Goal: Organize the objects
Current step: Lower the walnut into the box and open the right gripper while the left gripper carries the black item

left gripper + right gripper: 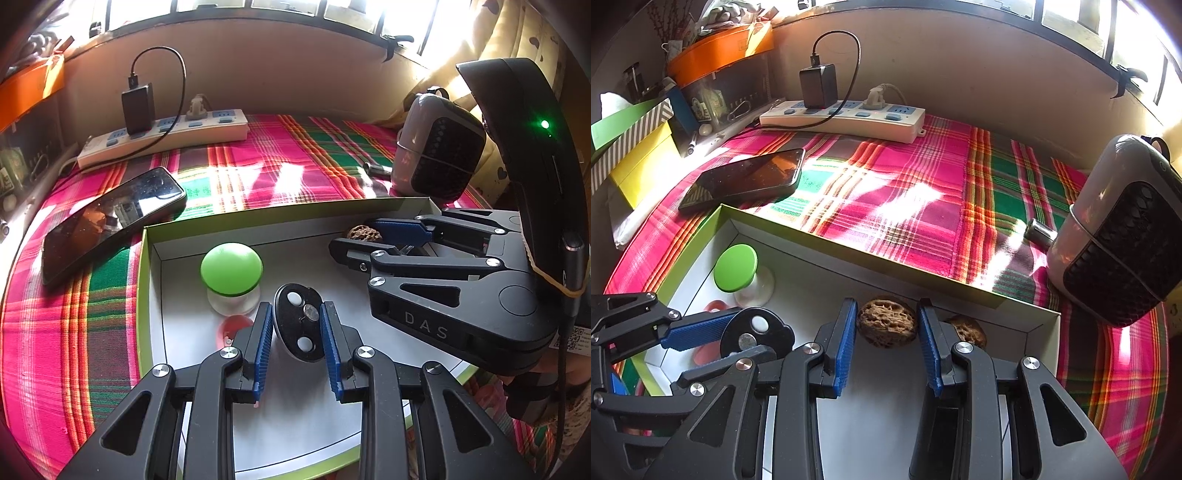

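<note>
Left wrist view: the left gripper (pixel 296 334) is clamping its blue fingers (pixel 263 332) on a black oval disc (pixel 298 321) inside a shallow white box (pixel 258 424) lying on a plaid cloth (pixel 258 162). Beside it, the right gripper (pixel 887 341) is holding its fingers apart around a walnut (pixel 886 323), apparently not quite touching it; a second walnut (pixel 967 329) is sitting near the box's corner, a green-capped jar (pixel 231 275) farther left.

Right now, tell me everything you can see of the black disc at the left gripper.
The black disc is an oval, matte, plastic-looking plate with two white round pads and a coin-like metal piece at its centre. It stands tilted on edge inside the box, between the left gripper and its blue fingers, which flank it closely; firm contact is unclear.
</note>
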The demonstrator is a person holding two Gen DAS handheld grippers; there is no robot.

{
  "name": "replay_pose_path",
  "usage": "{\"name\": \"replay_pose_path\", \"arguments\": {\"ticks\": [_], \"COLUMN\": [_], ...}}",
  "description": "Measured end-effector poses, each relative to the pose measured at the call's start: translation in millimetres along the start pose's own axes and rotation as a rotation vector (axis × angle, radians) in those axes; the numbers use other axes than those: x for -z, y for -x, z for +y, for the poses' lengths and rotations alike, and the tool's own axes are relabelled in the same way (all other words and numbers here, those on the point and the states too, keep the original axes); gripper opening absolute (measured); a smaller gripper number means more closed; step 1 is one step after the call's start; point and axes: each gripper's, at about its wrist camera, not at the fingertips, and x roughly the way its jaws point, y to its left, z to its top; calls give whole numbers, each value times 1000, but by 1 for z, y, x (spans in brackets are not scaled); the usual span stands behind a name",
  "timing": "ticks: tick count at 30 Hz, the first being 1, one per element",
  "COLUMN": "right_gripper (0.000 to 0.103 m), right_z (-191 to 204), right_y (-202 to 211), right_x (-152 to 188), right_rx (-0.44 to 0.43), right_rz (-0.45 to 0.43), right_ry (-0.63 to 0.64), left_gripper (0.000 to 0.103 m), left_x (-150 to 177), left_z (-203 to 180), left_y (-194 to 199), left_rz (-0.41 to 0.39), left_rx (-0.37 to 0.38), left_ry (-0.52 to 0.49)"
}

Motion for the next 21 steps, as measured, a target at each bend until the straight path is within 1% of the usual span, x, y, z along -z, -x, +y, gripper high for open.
{"name": "replay_pose_path", "arguments": {"ticks": [5,7,14,18,21], "right_gripper": [36,41,44,49,49], "right_z": [0,0,-2,-2,-1], "right_y": [0,1,4,7,10], "right_x": [0,0,1,2,3], "right_rx": [2,-1,1,-2,-2], "right_rz": [-2,-6,-17,-28,-33], "right_ry": [-5,-9,-22,-32,-34], "left_gripper": [25,26,31,31,31], "left_x": [0,0,0,1,1], "left_z": [1,3,6,6,4], "left_y": [0,1,4,8,11], "left_rz": [1,2,-1,-8,-17], "left_rx": [1,-1,-6,-2,-5], "left_ry": [4,5,12,21,11]}}
